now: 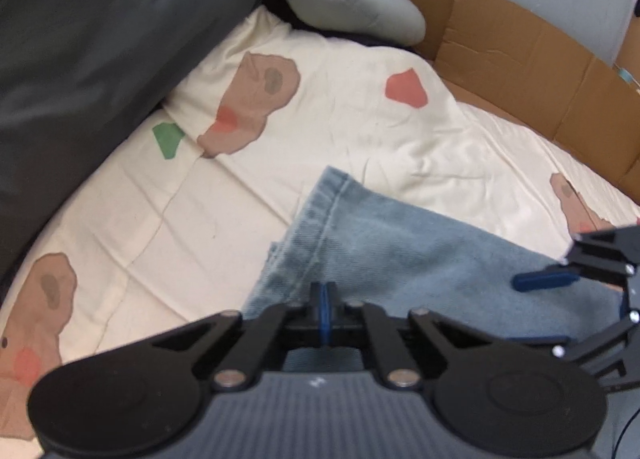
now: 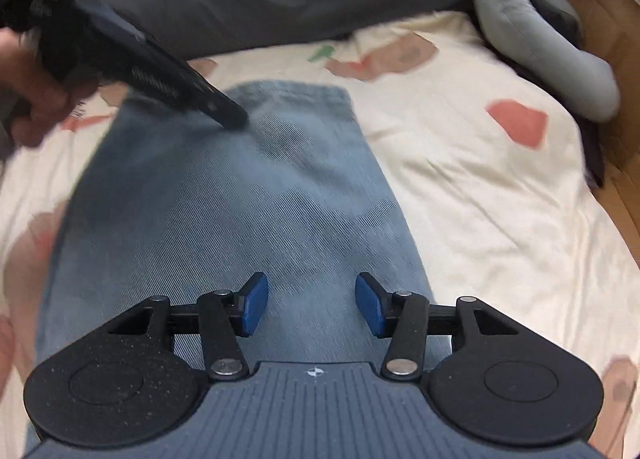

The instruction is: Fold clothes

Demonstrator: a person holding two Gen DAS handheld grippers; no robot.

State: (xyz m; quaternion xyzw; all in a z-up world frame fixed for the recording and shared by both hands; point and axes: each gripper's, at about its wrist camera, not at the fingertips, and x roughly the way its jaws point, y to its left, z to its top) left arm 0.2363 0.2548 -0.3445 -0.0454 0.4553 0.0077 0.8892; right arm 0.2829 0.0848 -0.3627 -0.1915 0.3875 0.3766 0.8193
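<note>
Cardboard box [image 1: 516, 59] at bed's far edge; contents can't be made out. Jeans [image 2: 224, 219]: pale blue denim, faded patches, lying flat on the cream patterned sheet [image 1: 120, 219]. Long axis runs away from right cam, hemmed end farthest, toward the grey cushion [image 1: 100, 39]. Left gripper [image 1: 325, 309] has blue pads pressed together w/ nothing between, tip over jeans nr the hem. Right gripper [image 2: 311, 305] has jaws apart, above denim, gripping nothing. Grey plush [image 2: 540, 39] beside box.
</note>
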